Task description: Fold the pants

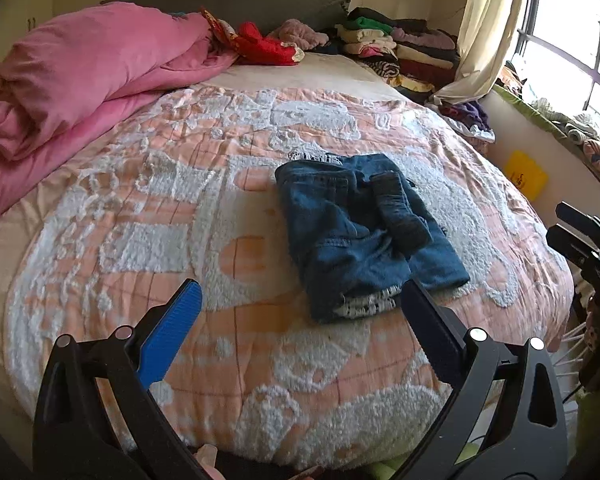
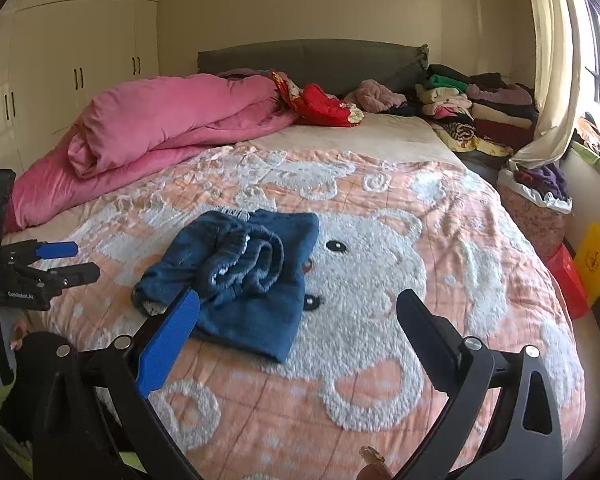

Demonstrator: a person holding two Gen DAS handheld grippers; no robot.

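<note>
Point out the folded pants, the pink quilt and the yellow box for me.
pants (image 1: pixel 340 224): left wrist view, middle of the denim.
pink quilt (image 2: pixel 172 116): right wrist view, rolled top.
yellow box (image 1: pixel 525 174): left wrist view, front face.

We see matt blue denim pants (image 1: pixel 360 232) with fleecy lining on a nubby, tufted bedspread (image 1: pixel 172 208). The duvet (image 1: pixel 80 76) looks soft, slightly sheeny. Our gripper fingers (image 1: pixel 172 332) are ribbed blue plastic and matt black.

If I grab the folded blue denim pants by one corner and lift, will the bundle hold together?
Probably not. The folded blue denim pants look soft and layered, with a loose rolled part on top, so a corner lift would likely unfold them. The fuzzy peach-and-white bedspread looks grippy, so pushing may bunch rather than slide them.
</note>
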